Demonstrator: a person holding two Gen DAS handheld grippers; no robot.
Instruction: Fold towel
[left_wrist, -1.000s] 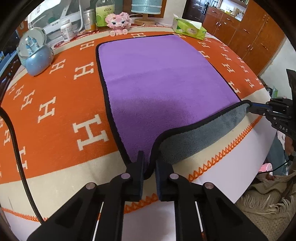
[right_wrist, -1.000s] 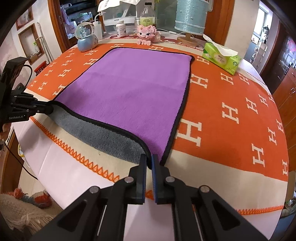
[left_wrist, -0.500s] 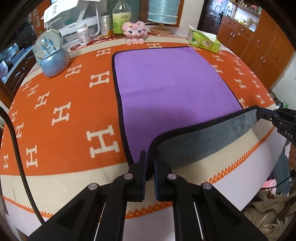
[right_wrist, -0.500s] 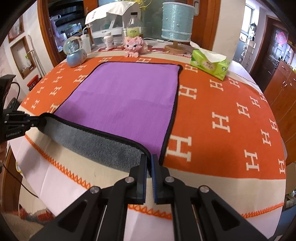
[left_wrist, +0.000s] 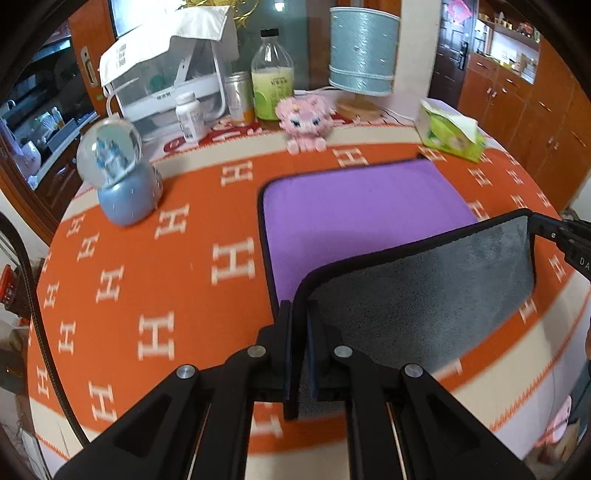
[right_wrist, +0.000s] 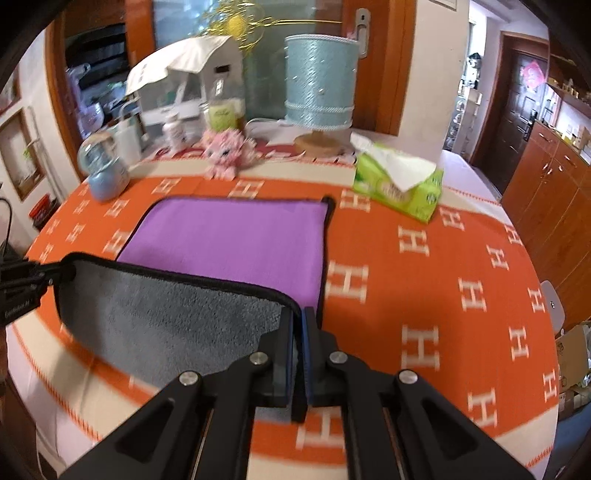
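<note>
The left tool (left_wrist: 300, 321) is clamped tight on the near-left corner of the purple microfibre towel with grey underside and black piping (left_wrist: 354, 214), and the right tool (right_wrist: 298, 325) is clamped just as tightly on the near-right corner. The near edge is raised off the round table under its orange blanket patterned with white H letters (left_wrist: 147, 266), so the grey side faces both cameras while the far part lies flat and purple-side up.

From either tool the flat part lies toward 12 o'clock, and the lifted hem runs crosswise between them, from 9 to 3 o'clock. The fold, as I judge it, turns on carrying that hem straight toward 12 o'clock onto the far edge; both tools look equally near it.

The raised flap hides the crease line and the table beneath it. Motion blur softens the near blanket. The far-right corner is partly curled and hard to read.
</note>
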